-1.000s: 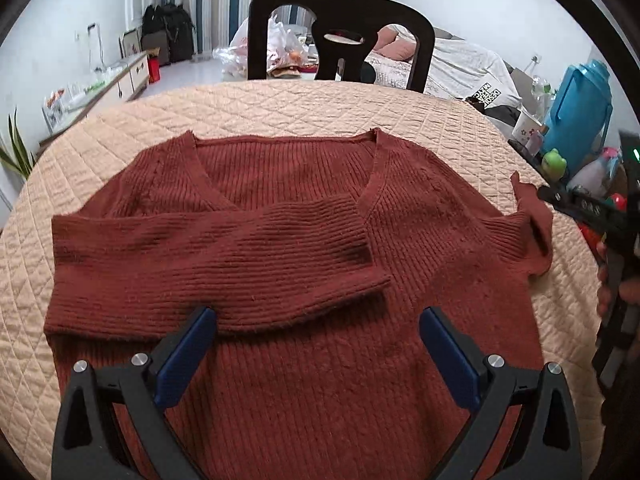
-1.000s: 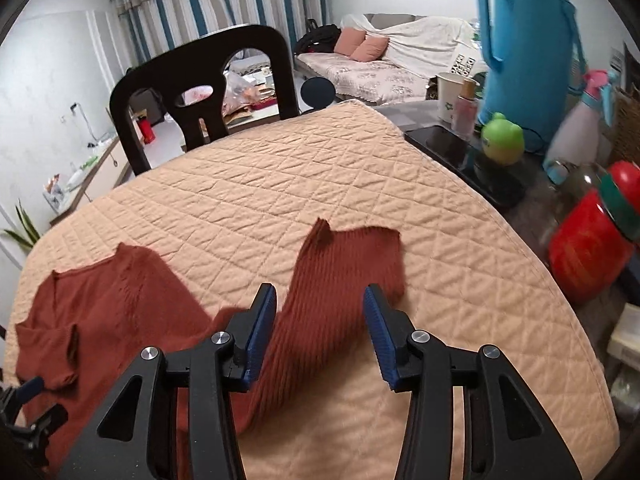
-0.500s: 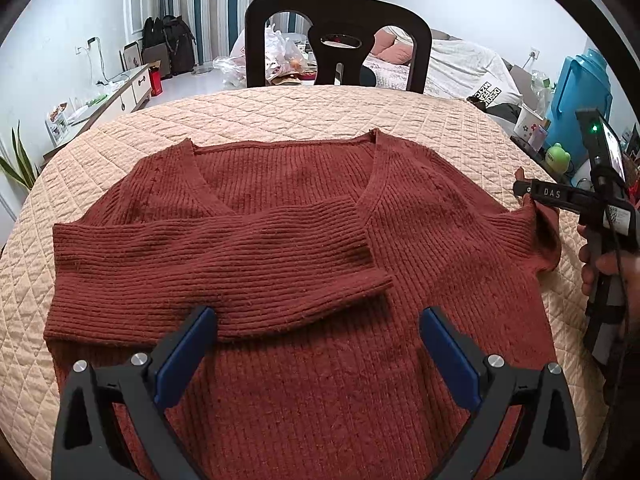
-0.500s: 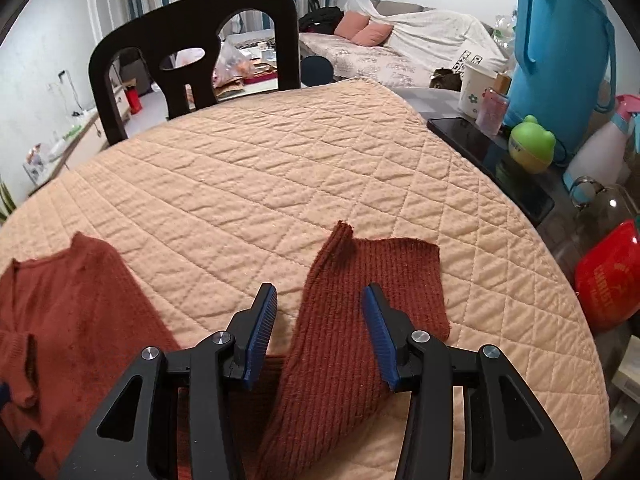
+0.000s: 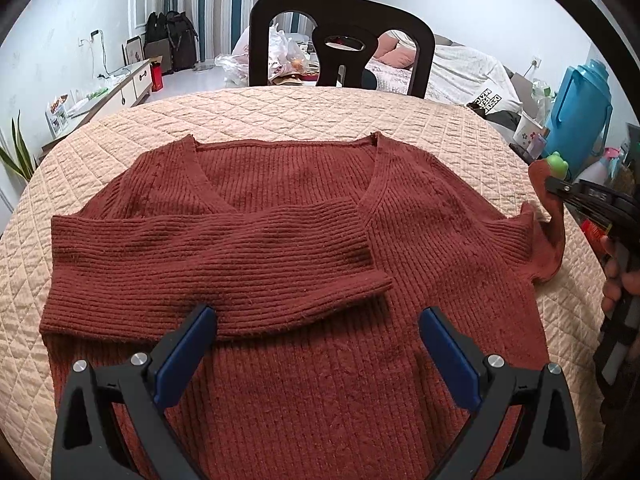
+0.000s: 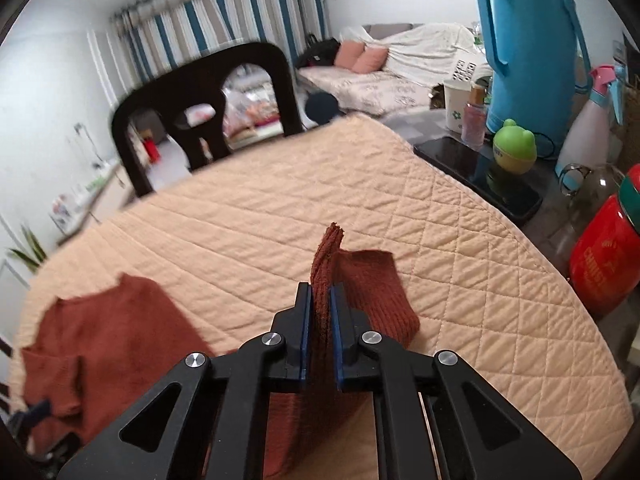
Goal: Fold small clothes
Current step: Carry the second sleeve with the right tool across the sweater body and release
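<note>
A rust-red ribbed V-neck sweater (image 5: 320,216) lies flat on the quilted peach table cover (image 5: 320,112). Its left sleeve (image 5: 208,256) is folded across the chest. My left gripper (image 5: 316,332) is open and empty, hovering over the sweater's lower body. My right gripper (image 6: 319,316) is shut on the right sleeve (image 6: 368,288), pinching a fold of it and lifting it off the cover. In the left wrist view the right gripper (image 5: 560,190) holds the raised sleeve cuff (image 5: 548,216) at the sweater's right side.
A dark wooden chair (image 5: 340,40) stands at the table's far edge. At the right edge stand a blue thermos jug (image 6: 524,52), a green frog toy (image 6: 514,144), a red bottle (image 6: 604,248), a spray bottle (image 6: 592,120) and a black phone (image 6: 480,172).
My right gripper closed on the right sleeve and lifted it off the cover. My left gripper stayed open over the sweater's lower body.
</note>
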`<control>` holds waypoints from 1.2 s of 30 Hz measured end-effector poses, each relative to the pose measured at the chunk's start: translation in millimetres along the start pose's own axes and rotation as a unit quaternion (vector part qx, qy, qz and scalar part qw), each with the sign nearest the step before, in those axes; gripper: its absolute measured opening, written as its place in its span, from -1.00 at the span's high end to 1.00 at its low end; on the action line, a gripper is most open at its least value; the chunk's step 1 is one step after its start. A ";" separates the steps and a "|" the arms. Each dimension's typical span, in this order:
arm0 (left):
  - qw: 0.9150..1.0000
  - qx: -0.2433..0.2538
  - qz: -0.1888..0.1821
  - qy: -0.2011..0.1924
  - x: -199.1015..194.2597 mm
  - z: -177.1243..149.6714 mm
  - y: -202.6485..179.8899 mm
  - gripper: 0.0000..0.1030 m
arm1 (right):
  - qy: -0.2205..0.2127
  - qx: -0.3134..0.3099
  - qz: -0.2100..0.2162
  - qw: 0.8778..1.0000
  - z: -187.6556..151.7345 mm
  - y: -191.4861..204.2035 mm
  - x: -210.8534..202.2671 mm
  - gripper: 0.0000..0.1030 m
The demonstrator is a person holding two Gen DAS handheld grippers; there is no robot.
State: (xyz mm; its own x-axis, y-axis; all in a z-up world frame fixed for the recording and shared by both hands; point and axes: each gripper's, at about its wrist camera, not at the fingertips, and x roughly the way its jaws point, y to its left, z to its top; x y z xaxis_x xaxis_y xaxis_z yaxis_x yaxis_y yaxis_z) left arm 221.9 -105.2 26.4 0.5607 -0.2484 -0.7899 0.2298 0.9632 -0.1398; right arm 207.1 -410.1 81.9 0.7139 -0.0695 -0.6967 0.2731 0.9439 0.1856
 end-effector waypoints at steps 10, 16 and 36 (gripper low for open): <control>1.000 -0.007 -0.008 0.001 -2.4 -1.4 1.6 -0.99 | -0.035 -0.036 0.104 0.993 -11.9 35.9 -42.2 0.83; 1.000 -0.016 -0.017 0.003 -3.9 -0.7 4.1 -0.99 | -0.054 -0.078 0.161 0.982 -17.5 67.7 -63.3 0.83; 0.998 -0.060 0.007 0.004 -26.7 -2.8 54.1 -0.99 | 0.024 -0.197 0.290 0.936 -51.0 160.9 -27.2 0.83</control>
State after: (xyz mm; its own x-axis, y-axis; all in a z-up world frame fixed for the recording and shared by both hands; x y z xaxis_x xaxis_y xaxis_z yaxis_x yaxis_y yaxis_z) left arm 217.2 -46.2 38.2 0.5562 -0.2336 -0.7976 0.1248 0.9723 -0.1977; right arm 198.7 -239.9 95.4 0.6358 0.4965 -0.5910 -0.4167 0.8653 0.2787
